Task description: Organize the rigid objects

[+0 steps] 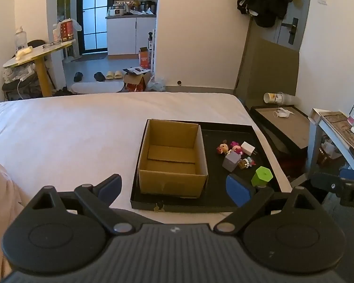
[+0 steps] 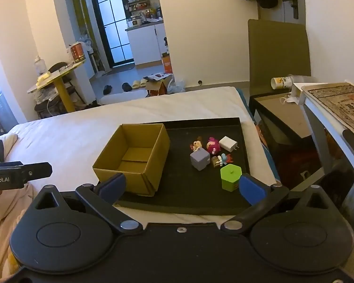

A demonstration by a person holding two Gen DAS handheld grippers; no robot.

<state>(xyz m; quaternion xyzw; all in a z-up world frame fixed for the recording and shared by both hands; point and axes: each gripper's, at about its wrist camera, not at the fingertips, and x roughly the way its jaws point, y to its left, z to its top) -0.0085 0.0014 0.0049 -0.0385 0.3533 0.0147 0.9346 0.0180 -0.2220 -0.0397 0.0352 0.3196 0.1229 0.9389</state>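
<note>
Toys (image 2: 211,152), possibly figurines, lying on black tray (image 2: 200,123) beside cardboard box (image 2: 134,155); left gripper (image 1: 174,186), right gripper (image 2: 181,185) hovering, jaws spread wide, holding nothing.

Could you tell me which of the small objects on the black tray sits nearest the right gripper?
The green hexagonal block, at the cluster's near edge beside the right gripper; the grey cube, white charger and figurines lie farther back.

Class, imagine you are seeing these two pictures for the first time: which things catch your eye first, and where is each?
The open, empty brown cardboard box stands on the left part of a shallow black tray lying on the white bed. Right of it on the tray sits a cluster of small things, the bright green hexagonal block nearest the camera. Both the left gripper and the right gripper are open, holding nothing.
</note>
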